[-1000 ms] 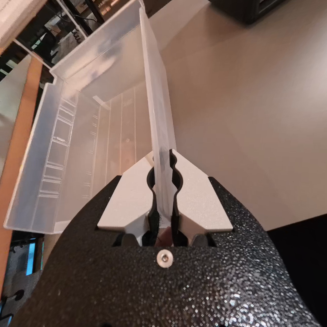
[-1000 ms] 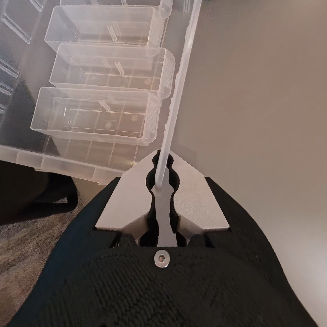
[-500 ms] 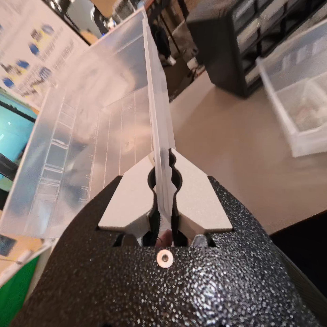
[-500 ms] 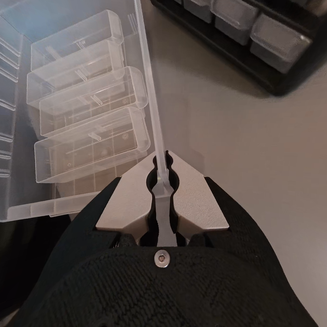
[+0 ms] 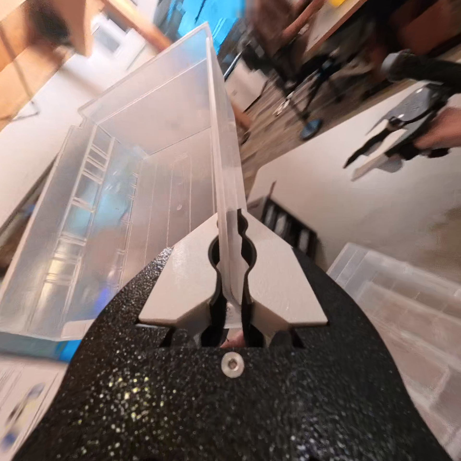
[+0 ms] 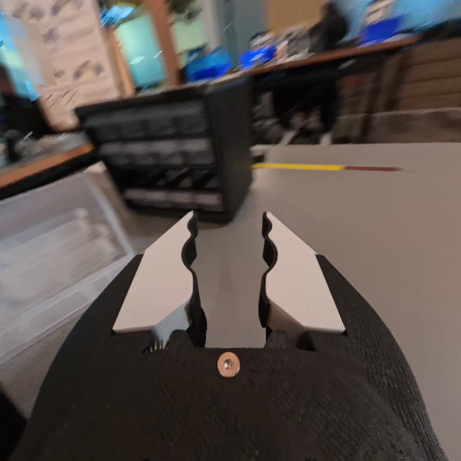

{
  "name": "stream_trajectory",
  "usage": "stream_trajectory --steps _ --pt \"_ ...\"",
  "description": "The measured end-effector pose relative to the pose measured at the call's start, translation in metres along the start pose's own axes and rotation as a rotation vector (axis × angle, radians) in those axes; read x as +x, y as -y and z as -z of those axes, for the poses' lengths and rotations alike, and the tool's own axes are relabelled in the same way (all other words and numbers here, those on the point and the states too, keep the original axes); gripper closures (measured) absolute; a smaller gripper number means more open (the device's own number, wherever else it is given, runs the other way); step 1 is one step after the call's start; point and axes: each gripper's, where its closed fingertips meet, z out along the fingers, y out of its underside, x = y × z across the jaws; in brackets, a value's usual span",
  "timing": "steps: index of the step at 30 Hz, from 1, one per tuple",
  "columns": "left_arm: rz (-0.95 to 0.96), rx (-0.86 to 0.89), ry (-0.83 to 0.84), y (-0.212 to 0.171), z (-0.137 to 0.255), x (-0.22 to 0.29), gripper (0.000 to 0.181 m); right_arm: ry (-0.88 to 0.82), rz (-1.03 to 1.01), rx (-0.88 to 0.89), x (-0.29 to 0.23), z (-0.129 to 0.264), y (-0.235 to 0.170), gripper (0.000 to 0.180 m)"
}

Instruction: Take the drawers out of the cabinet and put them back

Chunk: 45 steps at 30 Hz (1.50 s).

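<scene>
Gripping the clear plastic bin's (image 5: pixel 139 189) wall with my left gripper (image 5: pixel 230 217); my right gripper (image 6: pixel 229 219) is hanging open near the black drawer cabinet (image 6: pixel 169 154).

Left gripper (image 5: pixel 230 219) fingers (image 5: pixel 184 274) clamp clear drawer (image 5: pixel 139 189) wall

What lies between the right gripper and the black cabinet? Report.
Only bare grey tabletop, in the right wrist view, separates the open right gripper from the cabinet.
</scene>
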Motion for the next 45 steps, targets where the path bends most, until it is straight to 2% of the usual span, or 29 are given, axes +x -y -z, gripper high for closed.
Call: stream_trajectory --steps 3,5,8,13,18,24,27,34,37,40,42,45 --pt "0.028 0.115 -0.185 0.041 -0.067 0.043 0.176 -0.281 -0.115 0.230 0.068 0.076 0.019 0.127" --pt "0.086 0.193 -0.315 0.062 -0.105 0.082 0.177 -0.418 -0.168 0.374 0.094 0.127 0.022 0.127" --pt "0.208 0.241 -0.509 0.080 -0.149 0.143 0.176 -0.572 -0.155 0.455 0.123 0.178 0.023 0.126" --pt "0.236 0.120 -0.650 0.064 -0.214 0.234 0.176 -0.712 -0.115 0.467 0.151 0.212 0.022 0.124" --pt "0.177 -0.009 -0.695 0.030 -0.250 0.288 0.176 -0.735 -0.105 0.464 0.159 0.214 0.023 0.120" --pt "0.180 -0.064 -0.739 0.004 -0.263 0.320 0.175 -0.713 -0.102 0.454 0.160 0.206 0.025 0.120" --pt "0.139 -0.050 -0.719 -0.001 -0.264 0.326 0.175 -0.699 -0.105 0.455 0.158 0.203 0.026 0.120" --pt "0.175 -0.084 -0.701 -0.015 -0.263 0.337 0.172 -0.683 -0.088 0.427 0.154 0.194 0.024 0.119" --pt "0.182 -0.023 -0.624 -0.006 -0.264 0.327 0.154 -0.684 -0.068 0.414 0.152 0.190 0.024 0.118" --pt "0.235 0.006 -0.652 0.010 -0.254 0.320 0.113 -0.699 -0.042 0.398 0.150 0.189 0.022 0.115" --pt "0.272 0.005 -0.673 0.018 -0.239 0.308 0.089 -0.710 -0.030 0.393 0.149 0.188 0.020 0.111" --pt "0.359 0.033 -0.643 0.021 -0.200 0.272 0.074 -0.709 -0.001 0.405 0.139 0.182 0.024 0.101"
